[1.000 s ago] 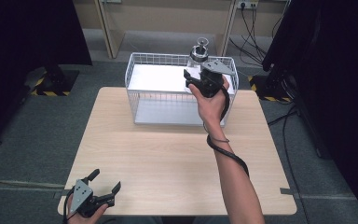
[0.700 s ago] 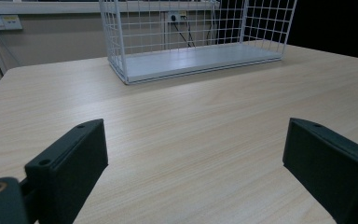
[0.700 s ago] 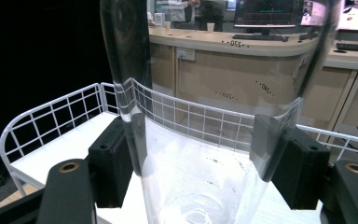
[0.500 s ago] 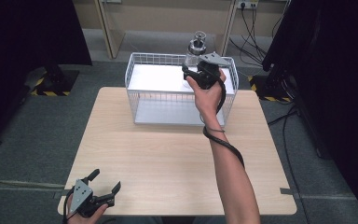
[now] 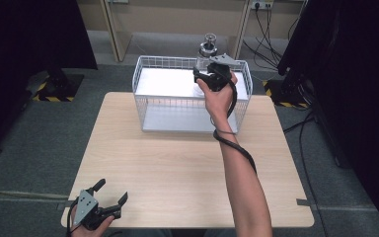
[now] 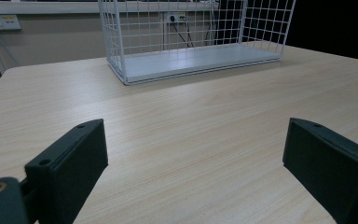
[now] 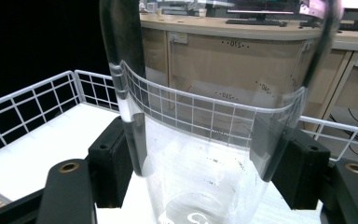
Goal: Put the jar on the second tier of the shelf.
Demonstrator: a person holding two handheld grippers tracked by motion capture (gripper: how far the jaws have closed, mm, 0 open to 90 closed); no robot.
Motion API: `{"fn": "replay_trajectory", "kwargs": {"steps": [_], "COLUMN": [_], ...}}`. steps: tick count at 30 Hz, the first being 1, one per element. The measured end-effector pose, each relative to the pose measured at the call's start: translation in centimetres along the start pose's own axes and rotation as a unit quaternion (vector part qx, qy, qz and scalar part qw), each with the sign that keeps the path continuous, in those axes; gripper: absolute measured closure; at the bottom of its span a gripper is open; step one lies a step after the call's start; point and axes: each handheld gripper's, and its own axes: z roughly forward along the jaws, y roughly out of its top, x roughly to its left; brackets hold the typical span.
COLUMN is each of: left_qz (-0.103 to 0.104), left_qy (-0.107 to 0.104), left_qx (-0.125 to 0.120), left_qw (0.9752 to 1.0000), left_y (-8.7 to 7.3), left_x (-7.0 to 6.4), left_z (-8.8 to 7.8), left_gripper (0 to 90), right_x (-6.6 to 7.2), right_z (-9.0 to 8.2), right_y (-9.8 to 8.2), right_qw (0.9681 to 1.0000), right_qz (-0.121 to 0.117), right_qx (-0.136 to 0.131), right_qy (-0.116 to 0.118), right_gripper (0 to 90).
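Note:
A clear glass container with printed scale marks [image 7: 205,135] stands upright between the jaws of my right gripper [image 7: 205,177], which is shut on its lower body. In the high view the right gripper [image 5: 205,75] holds it over the far right part of a white wire basket [image 5: 143,74], and the container's top [image 5: 208,45] rises above the basket's back rim. My left gripper [image 5: 111,194] rests at the near left corner of the wooden table [image 5: 177,168]. Its jaws stand wide open with nothing between them, as the left gripper view [image 6: 196,158] confirms.
The basket [image 6: 121,46] has a flat white floor and sits at the table's far edge. Black cable trails from the right gripper along the person's forearm [image 5: 237,163]. Dark curtains flank the table, and wall sockets and cables [image 5: 266,15] lie beyond it.
The right gripper has carried the glass container farther back and a little right over the basket. The left gripper has stayed in place.

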Motion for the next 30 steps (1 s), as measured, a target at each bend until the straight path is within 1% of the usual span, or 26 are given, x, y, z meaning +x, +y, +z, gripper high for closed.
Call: {"fn": "replay_trajectory", "kwargs": {"steps": [6,13,24,25,30], "left_qz": [0.000,0.001,0.001,0.001,0.002], "left_qy": [-0.001,-0.001,-0.001,-0.001,-0.001], "left_qx": [-0.001,0.000,-0.001,0.000,0.000], "left_qw": [1.0000,1.0000,1.0000,1.0000,1.0000], "left_y": [0.0,0.0,0.0,0.0,0.0], "left_x": [0.0,0.0,0.0,0.0,0.0], "left_z": [0.0,0.0,0.0,0.0,0.0], "left_gripper": [5.9,5.9,5.9,5.9,5.9], "right_x": [0.0,0.0,0.1,0.1,0.3], "right_z": [0.5,0.9,1.2,1.2,1.0], "right_y": [-0.5,-0.6,-0.9,-0.9,-1.0], "right_qw": [1.0000,1.0000,0.9999,0.9998,0.9997], "right_qz": [0.001,0.007,0.014,0.016,0.022], "right_qx": [0.006,0.004,-0.008,-0.009,-0.015], "right_qy": [0.001,0.001,0.001,0.002,-0.003], "right_gripper": [31.5,31.5,30.4,29.7,18.6]}}
